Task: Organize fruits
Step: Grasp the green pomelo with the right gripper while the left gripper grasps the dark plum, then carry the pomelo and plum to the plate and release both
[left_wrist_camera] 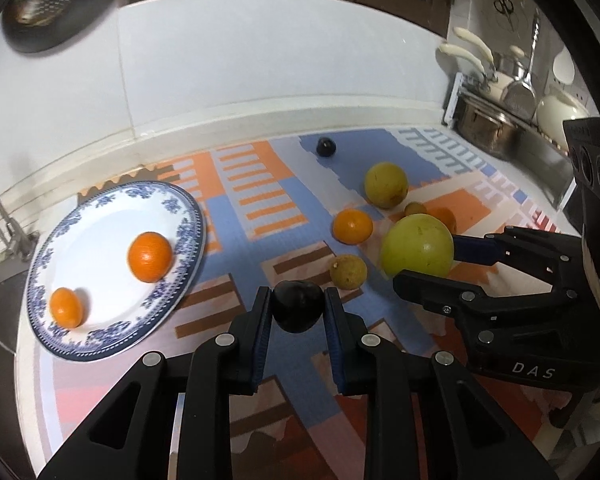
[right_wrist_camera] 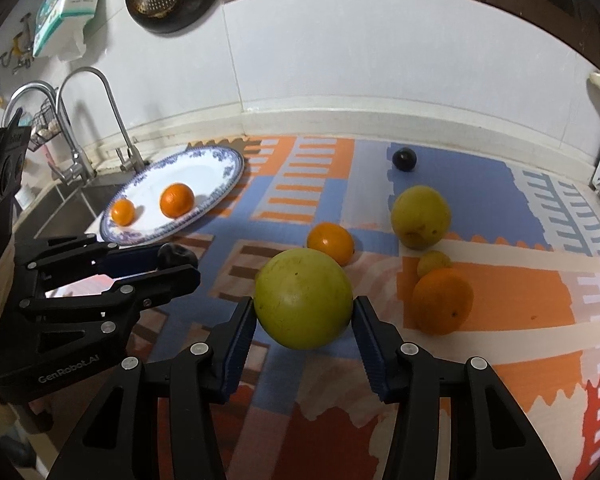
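The tabletop (right_wrist_camera: 500, 360) carries a patterned mat in orange, blue and beige, where most of the fruit lies loose. At its left end, next to the sink, a blue-rimmed plate (left_wrist_camera: 188, 248) holds two oranges (left_wrist_camera: 150, 257), which suggests the plate is the collecting spot.

The right tool (right_wrist_camera: 305, 316) is closed on a large green fruit (right_wrist_camera: 304, 298), one pad against each side, the fruit apparently lifted clear of the mat. A similar yellow-green fruit (right_wrist_camera: 420, 216) sits on the mat farther back, with one orange (right_wrist_camera: 331, 242) near the held fruit and another orange (right_wrist_camera: 442, 306) to the right, a small yellowish fruit (right_wrist_camera: 434, 263) just behind it.

The left tool (left_wrist_camera: 298, 306) is closed on a dark plum (left_wrist_camera: 298, 306), gripped narrowly between its blue pads, probably ready to carry toward the plate. A small brownish fruit (left_wrist_camera: 348, 272) rests on the mat just beyond it. A second dark plum (left_wrist_camera: 326, 147) sits alone near the back wall, well apart from the rest.
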`<control>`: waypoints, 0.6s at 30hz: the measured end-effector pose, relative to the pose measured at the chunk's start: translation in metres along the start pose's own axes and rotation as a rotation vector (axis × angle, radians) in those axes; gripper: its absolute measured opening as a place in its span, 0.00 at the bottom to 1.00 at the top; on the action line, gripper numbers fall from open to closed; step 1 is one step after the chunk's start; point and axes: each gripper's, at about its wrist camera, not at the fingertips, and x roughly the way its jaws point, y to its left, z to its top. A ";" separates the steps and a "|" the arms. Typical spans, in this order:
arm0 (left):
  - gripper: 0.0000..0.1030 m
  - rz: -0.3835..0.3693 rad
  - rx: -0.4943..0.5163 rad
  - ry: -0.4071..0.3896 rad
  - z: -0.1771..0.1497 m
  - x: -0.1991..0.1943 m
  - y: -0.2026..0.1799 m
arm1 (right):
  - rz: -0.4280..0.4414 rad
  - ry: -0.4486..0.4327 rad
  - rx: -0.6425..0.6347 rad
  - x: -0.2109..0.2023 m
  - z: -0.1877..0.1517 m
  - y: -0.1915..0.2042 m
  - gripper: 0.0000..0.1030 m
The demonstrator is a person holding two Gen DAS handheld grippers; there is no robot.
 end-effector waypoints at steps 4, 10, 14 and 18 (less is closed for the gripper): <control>0.25 0.005 -0.023 -0.028 0.001 -0.016 0.003 | 0.006 -0.026 -0.006 -0.012 0.005 0.007 0.49; 0.25 0.044 -0.043 -0.077 0.003 -0.043 0.010 | 0.021 -0.067 -0.032 -0.029 0.013 0.022 0.49; 0.25 0.073 -0.058 -0.105 0.002 -0.061 0.015 | 0.035 -0.090 -0.050 -0.038 0.018 0.033 0.49; 0.25 0.098 -0.074 -0.131 0.001 -0.075 0.020 | 0.051 -0.116 -0.068 -0.046 0.023 0.045 0.49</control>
